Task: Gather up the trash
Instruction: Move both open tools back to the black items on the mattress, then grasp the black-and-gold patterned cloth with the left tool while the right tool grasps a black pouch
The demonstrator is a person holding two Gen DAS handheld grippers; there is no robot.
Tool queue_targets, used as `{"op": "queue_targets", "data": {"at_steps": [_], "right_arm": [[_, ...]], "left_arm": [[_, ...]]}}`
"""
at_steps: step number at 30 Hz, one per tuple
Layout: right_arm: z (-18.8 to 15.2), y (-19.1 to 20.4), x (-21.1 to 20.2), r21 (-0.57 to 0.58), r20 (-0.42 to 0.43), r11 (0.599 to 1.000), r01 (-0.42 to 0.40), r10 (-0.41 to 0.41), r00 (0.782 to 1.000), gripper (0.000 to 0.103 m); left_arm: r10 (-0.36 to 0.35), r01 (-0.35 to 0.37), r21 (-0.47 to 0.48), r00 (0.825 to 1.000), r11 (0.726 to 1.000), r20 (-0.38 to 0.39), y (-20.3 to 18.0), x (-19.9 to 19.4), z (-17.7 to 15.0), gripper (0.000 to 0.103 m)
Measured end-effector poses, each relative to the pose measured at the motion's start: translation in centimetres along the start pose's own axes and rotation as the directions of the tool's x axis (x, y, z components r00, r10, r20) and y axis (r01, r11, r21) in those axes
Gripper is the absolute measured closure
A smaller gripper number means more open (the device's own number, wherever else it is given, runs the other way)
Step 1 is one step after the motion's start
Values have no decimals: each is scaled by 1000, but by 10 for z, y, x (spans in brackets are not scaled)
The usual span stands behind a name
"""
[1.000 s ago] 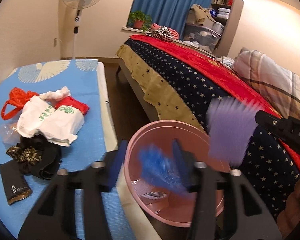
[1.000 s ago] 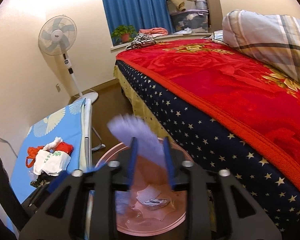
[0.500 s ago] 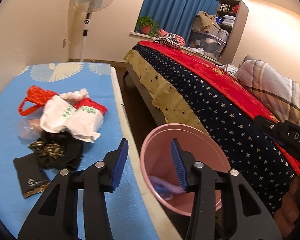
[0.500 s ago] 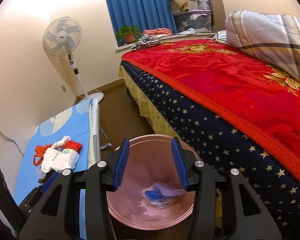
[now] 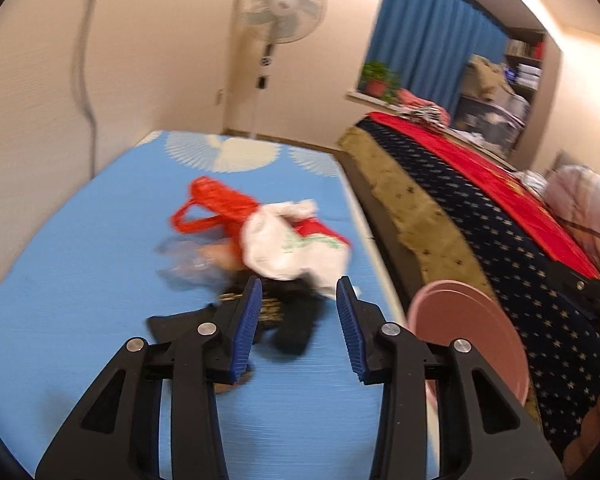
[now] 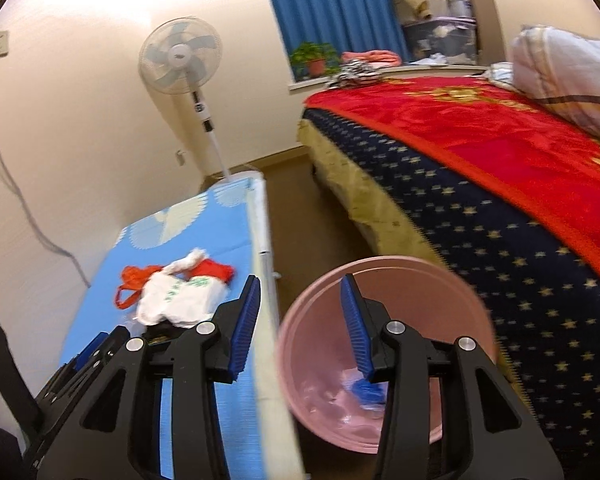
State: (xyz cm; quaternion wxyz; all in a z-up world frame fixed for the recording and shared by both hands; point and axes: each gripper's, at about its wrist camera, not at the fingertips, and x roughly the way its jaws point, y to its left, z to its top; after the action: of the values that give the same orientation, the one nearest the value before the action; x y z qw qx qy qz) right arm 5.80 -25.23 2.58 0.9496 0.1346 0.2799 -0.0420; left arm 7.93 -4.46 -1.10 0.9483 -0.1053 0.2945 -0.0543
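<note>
hovering left gripper, jaws apart, above black trash.

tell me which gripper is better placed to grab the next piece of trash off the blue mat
Left. The left gripper is open and pointed at the trash pile on the blue mat. The right gripper is open too, but sits over the mat's edge and the pink bin.

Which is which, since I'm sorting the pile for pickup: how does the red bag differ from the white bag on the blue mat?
The red bag is plain orange-red with a loop handle lying open on the mat; the white bag carries green print and shows no handle. The red one lies farther from the left gripper, partly tucked under the white one, which sits on top. Both are crumpled thin plastic and touch each other.
</note>
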Motion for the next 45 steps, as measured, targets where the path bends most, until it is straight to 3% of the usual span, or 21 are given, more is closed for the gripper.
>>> {"op": "queue_targets", "data": {"at_steps": [3,7,11,17,18,19,20,21,24,29,33,36,37,38,39,42,43,44,45], "right_arm": [[-7,13,14,-5,-32,999,-47,47,998,67],[-13,32,32,-31,-64,995,-95,93,994,68],[-18,41,50,-31,-104,990,-135,131,986,68],[-32,61,85,-36,-199,978,-207,196,960,68],[-35,64,90,-33,-214,976,-216,204,955,68],[-38,67,96,-30,-231,974,-226,213,949,68],[-41,70,100,-29,-247,972,-234,220,944,68],[-44,75,107,-28,-265,970,-241,226,937,68],[-50,83,121,-17,-297,966,-258,241,924,68],[-62,93,143,1,-355,966,-258,241,903,68],[-73,98,157,18,-402,970,-243,229,886,68],[-74,105,156,-25,-405,972,-235,205,891,89],[-74,106,155,-30,-402,971,-238,207,892,94],[-74,106,154,-34,-401,970,-240,207,892,95],[-73,106,151,-41,-400,969,-244,208,893,98],[-71,106,143,-59,-399,963,-261,217,891,99],[-70,105,140,-65,-399,962,-265,219,891,99],[-69,105,138,-68,-397,961,-267,220,891,99],[-68,103,134,-73,-392,960,-269,220,893,99]], "left_arm": [[32,-33,-24,999,999,-19,15,6,-1,64],[51,-52,-34,997,998,-49,26,18,-3,57],[54,-60,-56,993,997,-102,34,36,-8,56],[59,-66,-41,988,997,-145,39,55,-12,56],[57,-63,-37,988,997,-144,39,56,-11,58],[50,-55,-34,988,998,-145,39,58,-10,72],[38,-43,-34,988,998,-151,41,59,-9,92],[38,-43,-33,988,999,-151,41,60,-9,98],[70,-75,-44,991,996,-113,48,55,-5,99],[129,-134,-79,990,988,-65,65,45,3,99],[120,-129,-106,989,986,-86,76,48,2,99],[91,-105,-130,990,986,-108,80,53,2,99],[85,-101,-139,990,985,-113,80,54,2,93],[79,-96,-143,990,985,-117,80,55,1,77],[73,-90,-147,990,985,-122,79,57,0,70],[72,-94,-155,987,983,-141,79,61,-5,66],[72,-95,-159,987,983,-141,80,61,-6,72],[70,-93,-162,988,982,-139,81,60,-6,86],[67,-90,-162,988,983,-138,81,59,-5,91]]}}
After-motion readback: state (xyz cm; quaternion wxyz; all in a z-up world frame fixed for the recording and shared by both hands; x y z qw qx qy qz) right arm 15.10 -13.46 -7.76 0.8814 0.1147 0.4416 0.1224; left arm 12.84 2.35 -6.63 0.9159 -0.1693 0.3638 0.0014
